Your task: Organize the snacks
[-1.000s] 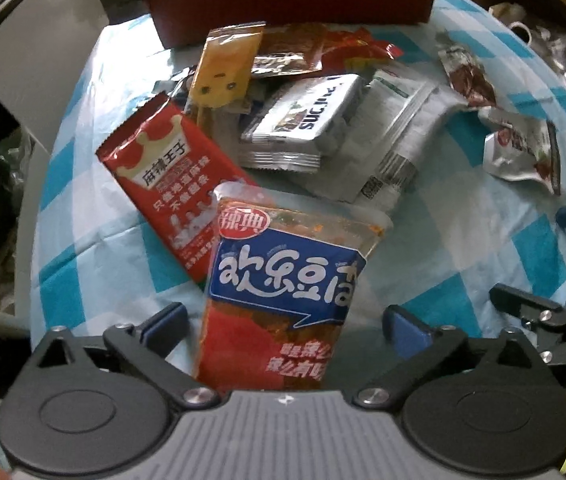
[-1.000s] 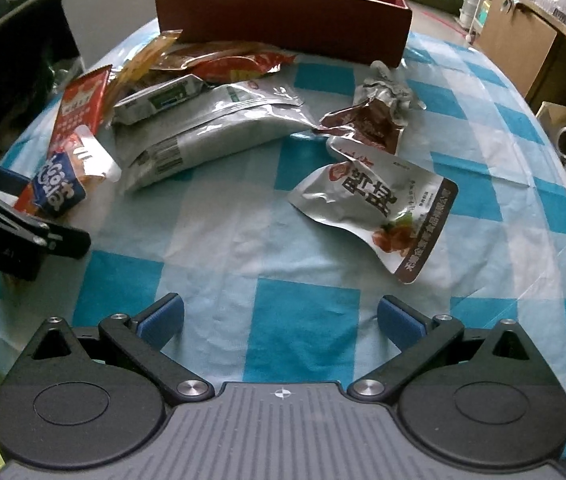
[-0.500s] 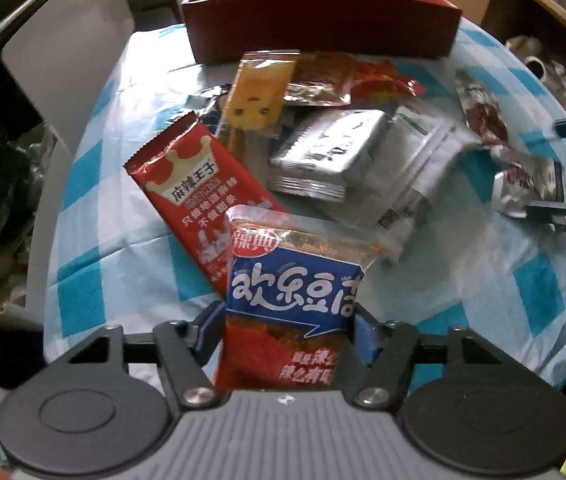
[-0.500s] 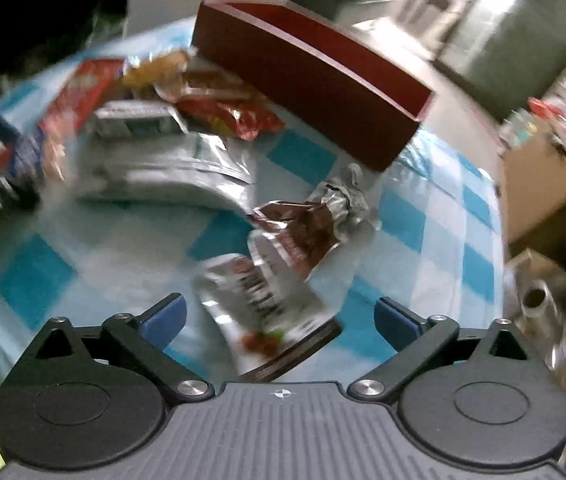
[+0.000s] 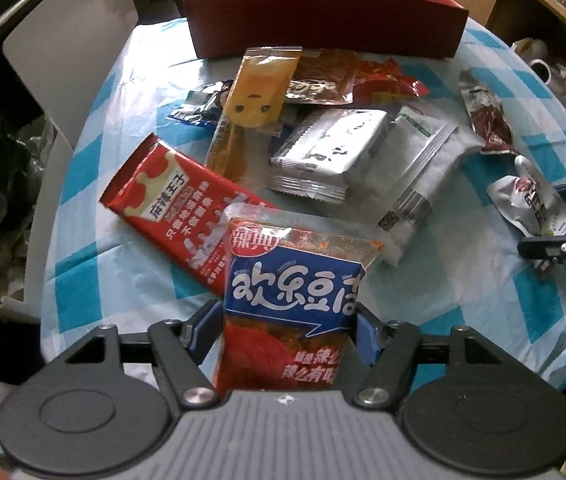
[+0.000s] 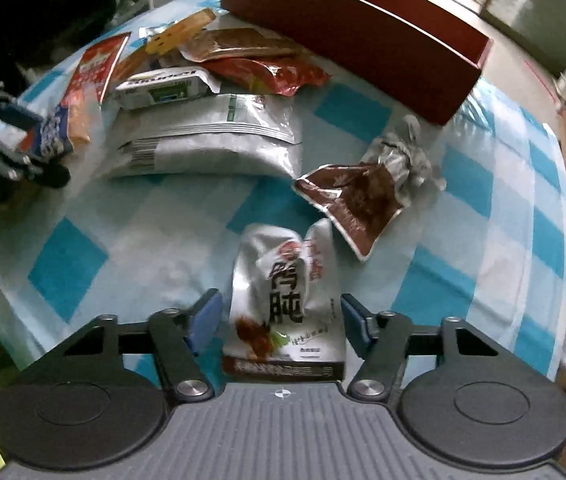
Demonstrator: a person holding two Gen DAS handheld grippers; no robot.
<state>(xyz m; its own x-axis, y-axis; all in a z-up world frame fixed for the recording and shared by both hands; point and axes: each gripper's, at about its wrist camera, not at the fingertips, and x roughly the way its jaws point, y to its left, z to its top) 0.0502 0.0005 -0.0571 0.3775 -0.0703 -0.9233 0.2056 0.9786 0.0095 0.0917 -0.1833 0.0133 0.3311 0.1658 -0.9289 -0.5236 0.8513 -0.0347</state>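
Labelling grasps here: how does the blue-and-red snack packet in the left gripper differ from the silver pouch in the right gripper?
The blue-and-red snack packet is flat and partly clear; the silver pouch is opaque foil and crumpled. The left gripper presses both packet edges; the right gripper brackets the pouch, with a gap at one pad. Both stick out forward between blue pads.

left gripper (image 5: 289, 334): fingers clamped | right gripper (image 6: 281, 326): fingers clamped

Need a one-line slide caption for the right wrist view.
Right gripper closing around a crumpled silver snack pouch on the blue-checked tablecloth, red box behind.
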